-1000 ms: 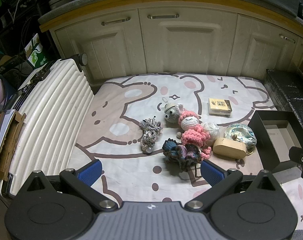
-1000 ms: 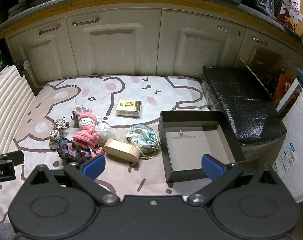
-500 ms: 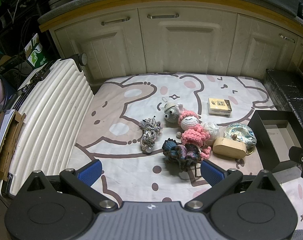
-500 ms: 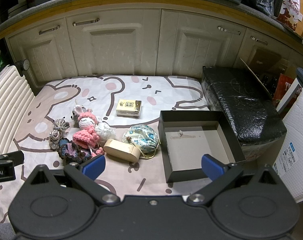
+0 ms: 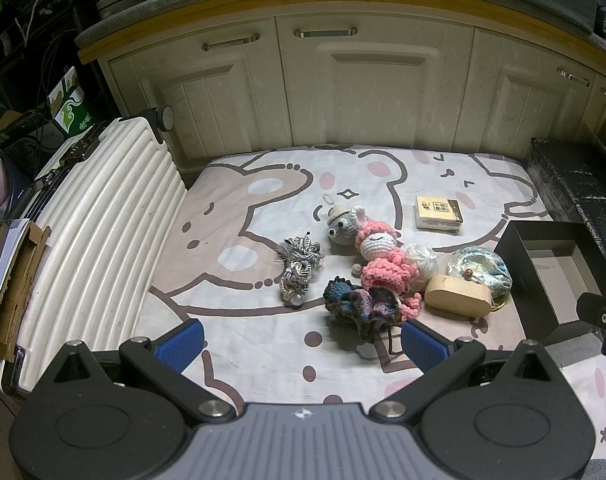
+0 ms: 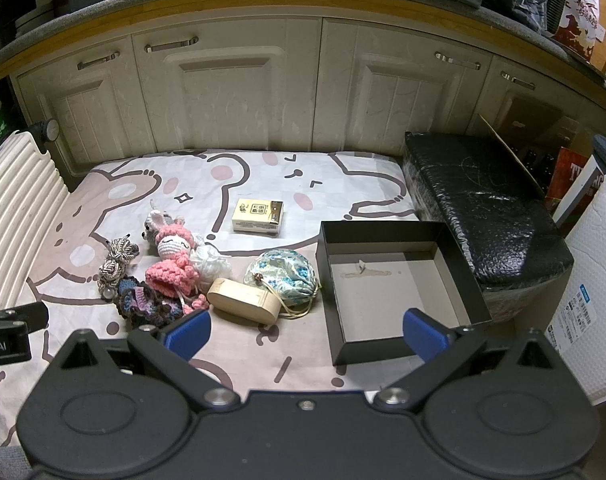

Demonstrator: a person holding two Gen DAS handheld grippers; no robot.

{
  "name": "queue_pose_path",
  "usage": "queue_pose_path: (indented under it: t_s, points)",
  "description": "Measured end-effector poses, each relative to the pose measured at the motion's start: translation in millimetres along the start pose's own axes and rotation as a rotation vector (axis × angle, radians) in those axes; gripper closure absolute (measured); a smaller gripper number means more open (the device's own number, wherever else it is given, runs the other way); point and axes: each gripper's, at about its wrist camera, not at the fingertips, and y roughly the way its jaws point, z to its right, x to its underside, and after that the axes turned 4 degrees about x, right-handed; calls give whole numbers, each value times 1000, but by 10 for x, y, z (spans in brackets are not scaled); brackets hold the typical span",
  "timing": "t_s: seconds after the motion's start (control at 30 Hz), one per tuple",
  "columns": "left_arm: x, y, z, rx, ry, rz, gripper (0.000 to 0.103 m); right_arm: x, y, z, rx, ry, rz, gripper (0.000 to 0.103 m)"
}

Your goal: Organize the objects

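Small items lie clustered on a cartoon-print mat [image 5: 263, 200]: a grey-white cord knot [image 5: 297, 264], a grey crochet animal [image 5: 340, 226], a pink crochet doll [image 5: 383, 264], a dark blue-purple crochet piece [image 5: 361, 306], a white yarn ball [image 5: 421, 258], an oval wooden box [image 6: 243, 300], a blue floral pouch [image 6: 282, 276] and a yellow card box [image 6: 257, 217]. An open black box [image 6: 395, 284] sits to their right. My left gripper [image 5: 301, 344] hovers open short of the cluster. My right gripper [image 6: 305, 334] hangs open between the wooden box and the black box.
A white ribbed suitcase [image 5: 91, 240] lies along the mat's left edge. Cream cabinet doors [image 6: 243, 92] close off the back. A black wrapped block [image 6: 479, 196] lies right of the black box, with white packaging [image 6: 591, 328] further right.
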Motion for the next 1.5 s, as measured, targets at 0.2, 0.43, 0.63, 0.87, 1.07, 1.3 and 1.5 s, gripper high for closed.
queue_pose_path:
  t_s: [0.2, 0.43, 0.63, 0.87, 1.07, 1.3, 1.5]
  points:
    - [-1, 2, -2, 1, 1, 0, 0, 0, -1, 0, 0, 0, 0, 0]
    - [-1, 2, -2, 3, 2, 0, 0, 0, -3, -1, -1, 0, 0, 0]
    - [1, -2, -1, 4, 3, 0, 0, -3, -5, -3, -1, 0, 0, 0]
    - [0, -1, -1, 6, 4, 0, 0, -12, -14, -3, 0, 2, -1, 0]
    - [52, 11, 140, 8, 4, 11, 0, -22, -38, -3, -2, 1, 5, 0]
    - [7, -46, 82, 24, -3, 33, 0, -6, -81, 33, -8, 15, 30, 0]
    - [-60, -126, 71, 30, 6, 64, 0, -65, -153, 51, -20, 27, 75, 0]
